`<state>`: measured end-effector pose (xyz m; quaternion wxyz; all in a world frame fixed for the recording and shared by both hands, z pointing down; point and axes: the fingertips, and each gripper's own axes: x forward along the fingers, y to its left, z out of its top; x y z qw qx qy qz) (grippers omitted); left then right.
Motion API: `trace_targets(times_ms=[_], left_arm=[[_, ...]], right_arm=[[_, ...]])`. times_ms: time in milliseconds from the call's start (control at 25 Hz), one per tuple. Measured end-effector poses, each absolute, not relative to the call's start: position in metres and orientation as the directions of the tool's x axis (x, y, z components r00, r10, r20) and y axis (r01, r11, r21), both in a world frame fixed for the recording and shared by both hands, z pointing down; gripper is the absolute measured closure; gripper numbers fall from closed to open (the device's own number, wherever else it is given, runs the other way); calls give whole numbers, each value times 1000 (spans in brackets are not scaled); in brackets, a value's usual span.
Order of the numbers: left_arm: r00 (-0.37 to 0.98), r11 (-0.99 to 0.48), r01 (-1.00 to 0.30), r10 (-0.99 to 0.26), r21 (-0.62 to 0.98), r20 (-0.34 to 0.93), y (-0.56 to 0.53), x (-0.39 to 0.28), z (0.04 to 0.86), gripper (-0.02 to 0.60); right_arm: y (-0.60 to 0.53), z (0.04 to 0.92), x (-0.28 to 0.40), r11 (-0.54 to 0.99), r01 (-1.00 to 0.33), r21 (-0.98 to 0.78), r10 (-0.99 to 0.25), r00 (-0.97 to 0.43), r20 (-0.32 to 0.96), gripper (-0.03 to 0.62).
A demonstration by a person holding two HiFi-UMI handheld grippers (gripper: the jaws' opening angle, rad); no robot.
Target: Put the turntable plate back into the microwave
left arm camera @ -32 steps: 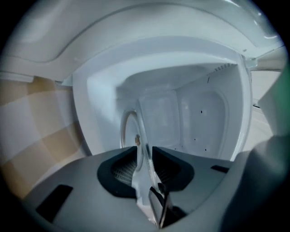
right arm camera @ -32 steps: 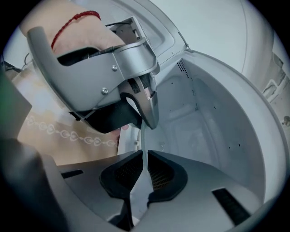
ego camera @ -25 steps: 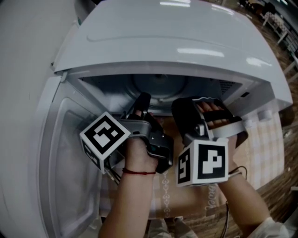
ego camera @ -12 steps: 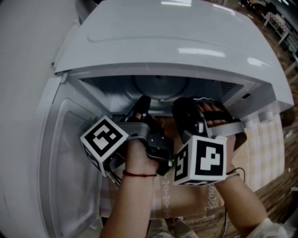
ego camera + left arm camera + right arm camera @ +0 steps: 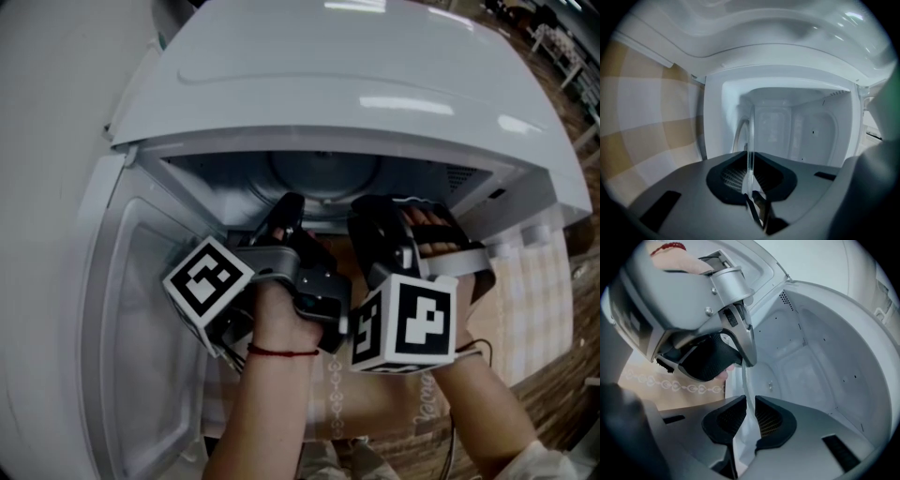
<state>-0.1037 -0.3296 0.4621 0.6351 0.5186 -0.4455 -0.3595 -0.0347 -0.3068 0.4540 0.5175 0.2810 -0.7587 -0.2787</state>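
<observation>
At the mouth of a white microwave oven (image 5: 375, 84), its door (image 5: 141, 309) swung open toward the left of the frame, a person holds the clear round glass turntable plate (image 5: 750, 140) between two hand-held grippers, just inside the pale cavity. The left gripper (image 5: 750, 185), at lower centre of its own view, is clamped on the plate's rim. The glass shows edge-on there as a thin bright line running up between the dark ribbed pads. The right gripper (image 5: 749, 416) is opening, its pads narrowly apart with the glass rim between them and apparently not pinching it. The plate does not look seated on the cavity floor yet. With one grip easing off, the weight likely falls to the left gripper. The step would go best by lowering the glass level and slowly, centring it on the floor before the left gripper lets go, and keeping the rim off the cavity walls. A checked cloth (image 5: 539, 281) covers the desk at right.
</observation>
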Motion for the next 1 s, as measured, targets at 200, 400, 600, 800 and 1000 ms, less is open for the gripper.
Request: trace_targets(times_ms=[200, 400, 600, 800, 1000], left_arm=[[351, 201, 33, -919, 979, 177, -330, -100, 461, 549], [362, 204, 37, -915, 978, 177, -329, -98, 461, 549], [385, 197, 47, -908, 979, 164, -329, -96, 458, 549], [412, 190, 28, -897, 981, 162, -330, -93, 460, 548], [357, 185, -27, -916, 982, 182, -331, -105, 459, 525]], right_arm=[[-292, 445, -33, 705, -145, 695, -693, -352, 629, 521], [-293, 443, -45, 666, -40, 745, -708, -349, 614, 521], [-298, 449, -57, 670, 26, 741, -685, -363, 632, 537], [-299, 451, -54, 690, 0, 724, -676, -360, 643, 542], [-300, 455, -46, 688, -3, 726, -681, -347, 644, 542]])
